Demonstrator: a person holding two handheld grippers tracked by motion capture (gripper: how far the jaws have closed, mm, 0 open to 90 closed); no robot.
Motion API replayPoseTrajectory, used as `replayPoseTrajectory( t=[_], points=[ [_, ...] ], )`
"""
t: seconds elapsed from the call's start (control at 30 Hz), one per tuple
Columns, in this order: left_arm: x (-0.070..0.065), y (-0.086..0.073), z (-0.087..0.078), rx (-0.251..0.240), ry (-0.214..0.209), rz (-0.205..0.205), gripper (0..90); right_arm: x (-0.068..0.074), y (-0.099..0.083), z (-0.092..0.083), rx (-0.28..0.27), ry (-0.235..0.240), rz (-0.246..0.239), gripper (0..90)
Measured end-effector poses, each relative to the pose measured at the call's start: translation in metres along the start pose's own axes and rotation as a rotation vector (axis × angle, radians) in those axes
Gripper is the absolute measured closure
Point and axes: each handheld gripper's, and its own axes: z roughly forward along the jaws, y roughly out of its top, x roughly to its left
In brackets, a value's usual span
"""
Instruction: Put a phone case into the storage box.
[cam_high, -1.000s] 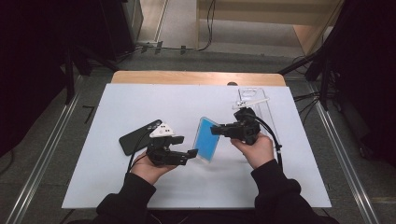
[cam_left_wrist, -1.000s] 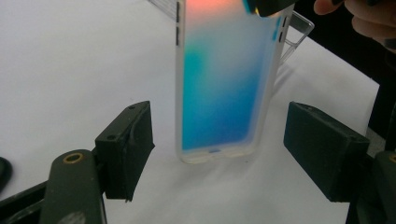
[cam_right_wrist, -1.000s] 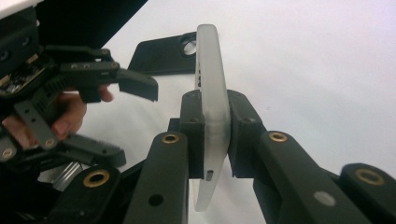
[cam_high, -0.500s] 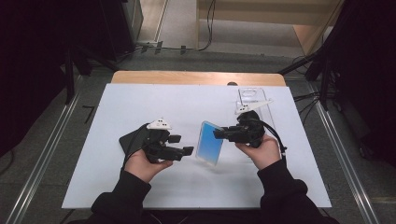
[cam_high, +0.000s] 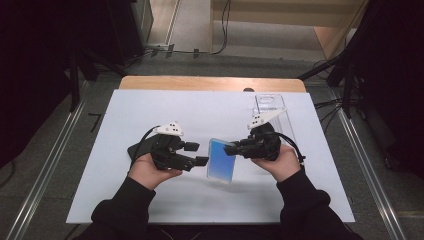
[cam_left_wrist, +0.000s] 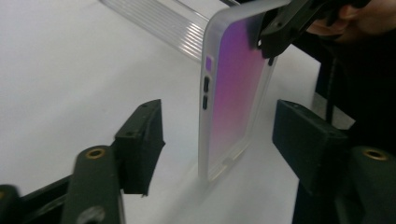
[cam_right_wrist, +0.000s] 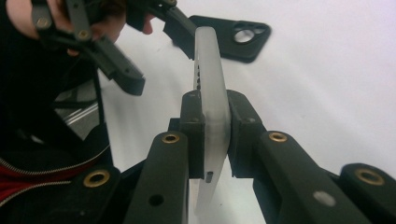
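Upright, gripped frosted phone case (cam_high: 221, 161) with right hand-held gripper (cam_high: 231, 149); kept left hand-held gripper (cam_high: 199, 154) open, jaws just closing around it, untouched.

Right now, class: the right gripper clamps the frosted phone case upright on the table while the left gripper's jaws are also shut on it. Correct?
Not quite. The left gripper is open: in the left gripper view its jaws stand apart from the frosted phone case, having just been closing. The right gripper does clamp it.

frosted clear phone case (cam_high: 221, 161), blue-purple gradient; black phone case (cam_right_wrist: 236, 37); black tongs (cam_high: 231, 149); white table (cam_high: 200, 115).
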Motion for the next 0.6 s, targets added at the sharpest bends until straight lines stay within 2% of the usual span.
replayPoseTrajectory(
  t=[0.13,0.17,0.27,0.47,0.6],
  points=[
    [-0.0012,0.0022,0.0011,0.017,-0.041,0.036,34.9,0.0021,0.0004,0.0034,0.015,0.02,-0.033,76.8],
    [-0.0014,0.0028,0.0014,0.022,-0.048,0.057,34.9,0.0025,0.0006,0.004,0.019,0.028,-0.043,77.0],
    [-0.0023,0.0037,0.0025,0.034,-0.059,0.087,35.0,0.0036,0.0009,0.0049,0.023,0.049,-0.058,76.9],
    [-0.003,0.0063,0.0038,0.055,-0.09,0.116,36.5,0.0062,0.0013,0.0069,0.036,0.086,-0.095,76.9],
    [-0.0014,0.0078,0.0047,0.056,-0.118,0.114,38.8,0.0094,0.0017,0.0079,0.033,0.104,-0.123,76.9]
  ],
)
